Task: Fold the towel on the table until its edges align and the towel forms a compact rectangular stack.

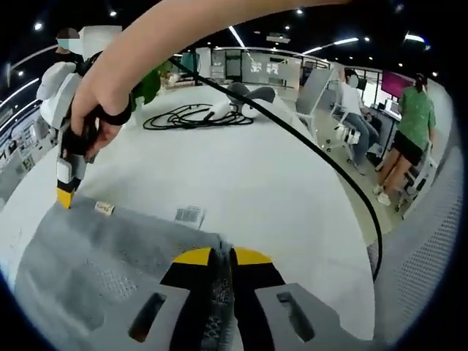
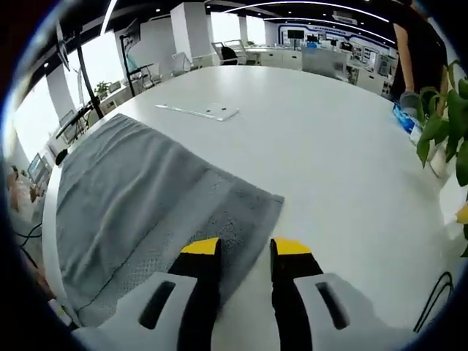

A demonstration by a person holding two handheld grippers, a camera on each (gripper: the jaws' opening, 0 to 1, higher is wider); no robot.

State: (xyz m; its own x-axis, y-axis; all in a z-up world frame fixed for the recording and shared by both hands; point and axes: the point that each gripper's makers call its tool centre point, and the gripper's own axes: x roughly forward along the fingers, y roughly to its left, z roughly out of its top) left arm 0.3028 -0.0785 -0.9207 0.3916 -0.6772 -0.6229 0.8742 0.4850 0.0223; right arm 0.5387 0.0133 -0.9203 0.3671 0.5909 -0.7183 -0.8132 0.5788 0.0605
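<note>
Your left gripper (image 1: 221,256) is clamped on the grey towel (image 1: 110,263); its 2 yellow-tipped jaws are pressed together with a fold of the cloth pinched between them. In the left gripper view, the towel spreads over the near part of the white worktop (image 1: 248,175), with 2 labels (image 1: 189,214) at its far edge. Your right gripper (image 1: 66,191) comes in from the left, held by your hand (image 1: 102,102), its tip at the towel's far corner.

In the right gripper view, your right gripper (image 2: 245,252) has its jaws apart, one over the towel's (image 2: 131,197) edge and the other over bare worktop (image 2: 329,146). A coil of black cable (image 1: 194,115) lies well beyond the towel.
</note>
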